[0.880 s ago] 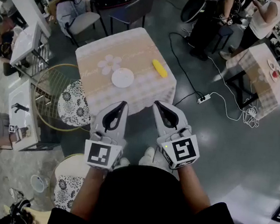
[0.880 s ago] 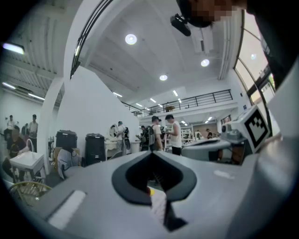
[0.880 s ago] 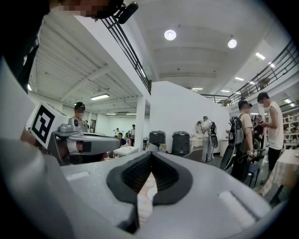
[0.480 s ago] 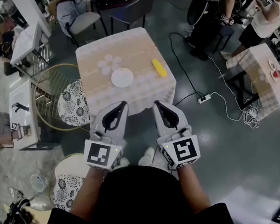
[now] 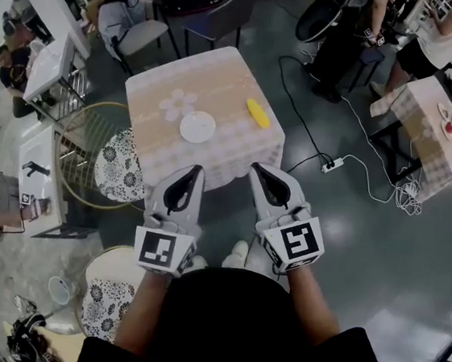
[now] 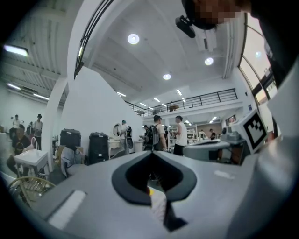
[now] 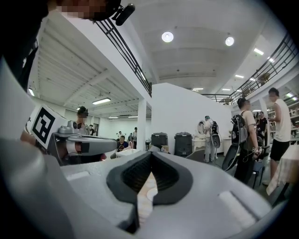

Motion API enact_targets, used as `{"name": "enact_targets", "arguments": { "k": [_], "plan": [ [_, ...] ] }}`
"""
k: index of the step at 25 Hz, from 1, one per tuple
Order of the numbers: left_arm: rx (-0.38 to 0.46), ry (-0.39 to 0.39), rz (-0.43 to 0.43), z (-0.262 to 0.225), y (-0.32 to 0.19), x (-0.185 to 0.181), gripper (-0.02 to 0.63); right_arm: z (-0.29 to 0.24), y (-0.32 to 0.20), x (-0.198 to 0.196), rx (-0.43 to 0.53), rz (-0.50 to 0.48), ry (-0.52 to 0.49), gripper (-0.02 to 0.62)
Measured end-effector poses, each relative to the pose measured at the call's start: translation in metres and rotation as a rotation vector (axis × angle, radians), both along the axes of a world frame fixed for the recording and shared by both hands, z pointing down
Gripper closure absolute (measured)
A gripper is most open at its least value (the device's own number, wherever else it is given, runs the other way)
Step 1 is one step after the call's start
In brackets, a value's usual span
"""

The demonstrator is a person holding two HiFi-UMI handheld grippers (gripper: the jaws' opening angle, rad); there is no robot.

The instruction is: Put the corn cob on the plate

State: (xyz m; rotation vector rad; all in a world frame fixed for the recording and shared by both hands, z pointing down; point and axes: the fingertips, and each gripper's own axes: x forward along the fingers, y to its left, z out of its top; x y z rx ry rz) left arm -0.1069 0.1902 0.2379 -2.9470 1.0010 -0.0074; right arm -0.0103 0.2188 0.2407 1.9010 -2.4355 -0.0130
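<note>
Head view showed the corn cob lying on the table, straight ahead of your right tongs and well apart from them. The plate sat on the same table to the cob's left, apart from it, ahead of your left tongs. You held both tongs level, side by side, short of the table's near edge. Each pair's jaws were closed tip to tip, gripping nothing.

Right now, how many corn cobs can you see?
1. The corn cob lies on the table, to the right of the plate and apart from it. Others may be hidden from view.
</note>
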Motion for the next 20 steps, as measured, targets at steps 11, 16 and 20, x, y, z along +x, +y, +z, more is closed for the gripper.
{"name": "enact_targets", "arguments": {
  "k": [11,16,20],
  "plan": [
    [-0.022,-0.027,-0.066,0.006,-0.006,0.024,0.598,0.010,-0.014,0.032,-0.012,-0.055,-0.010,0.595],
    [-0.039,-0.035,-0.097,0.014,-0.006,0.025,0.598,0.021,-0.017,0.041,-0.026,-0.073,-0.026,0.595],
    [-0.046,-0.037,-0.113,0.017,-0.006,0.028,0.598,0.026,-0.019,0.048,-0.028,-0.077,-0.037,0.595]
  ]
}}
